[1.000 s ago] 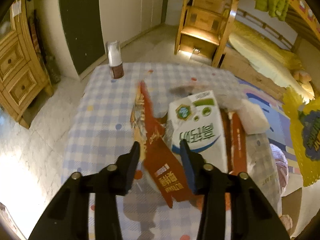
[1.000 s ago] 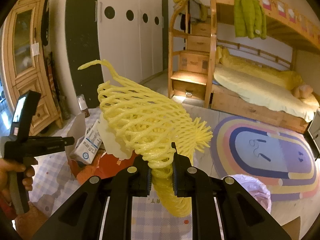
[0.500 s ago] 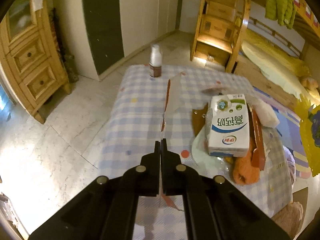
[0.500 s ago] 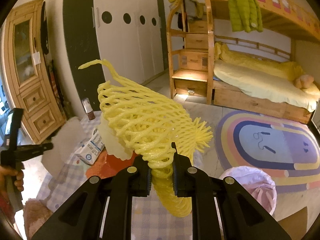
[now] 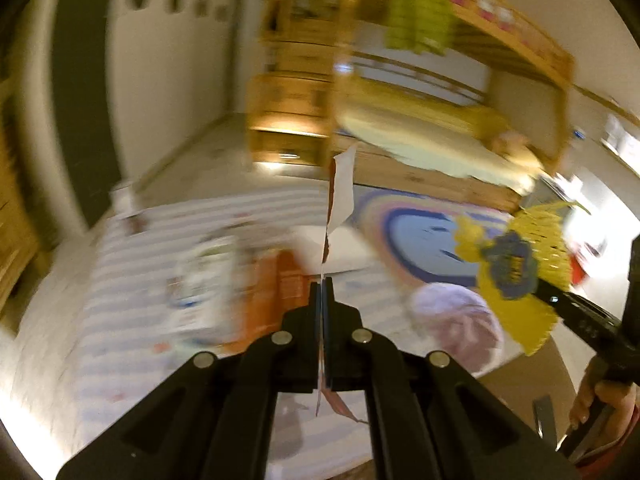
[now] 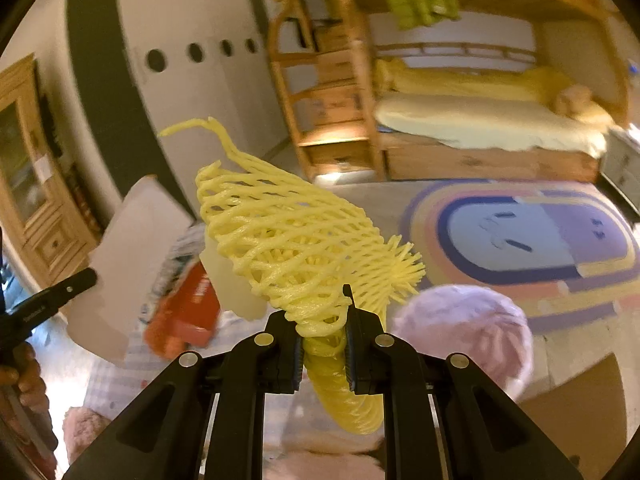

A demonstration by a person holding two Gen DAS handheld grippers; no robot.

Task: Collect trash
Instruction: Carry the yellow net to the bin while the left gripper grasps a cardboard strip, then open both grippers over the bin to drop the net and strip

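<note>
Wrapper: thin flat torn wrapper, red on one face and pale on the other (image 5: 340,196), stands edge-on between the fingers of the left gripper (image 5: 322,280), lifted clear of the table; in the right wrist view it shows as a broad pale sheet (image 6: 132,264).
Left gripper: black jaws pressed together on the lower part of the wrapper, with a ragged end hanging below them.
Foam net: yellow foam mesh sleeve (image 6: 296,248), clamped at its bunched lower end by the right gripper (image 6: 323,340), fanning up and to the left in the air.
Right gripper: jaws narrow, pads squeezing the net; seen from the left wrist camera at the right edge (image 5: 548,294), a hand (image 5: 596,400) below it.
Table: checked blue-and-white cloth (image 5: 132,320), blurred by motion.
Left on the table: white milk carton (image 5: 204,280) lying flat, with an orange-red package (image 5: 276,292) just beside it on its right, both near the table's right side.
Bin: round container lined with a pale pink bag (image 6: 460,328), on the floor just off the table's right edge.
Floor: oval rug in purple, blue and yellow rings (image 6: 520,236).
Beyond: wooden bunk bed with yellow bedding (image 6: 480,120).
</note>
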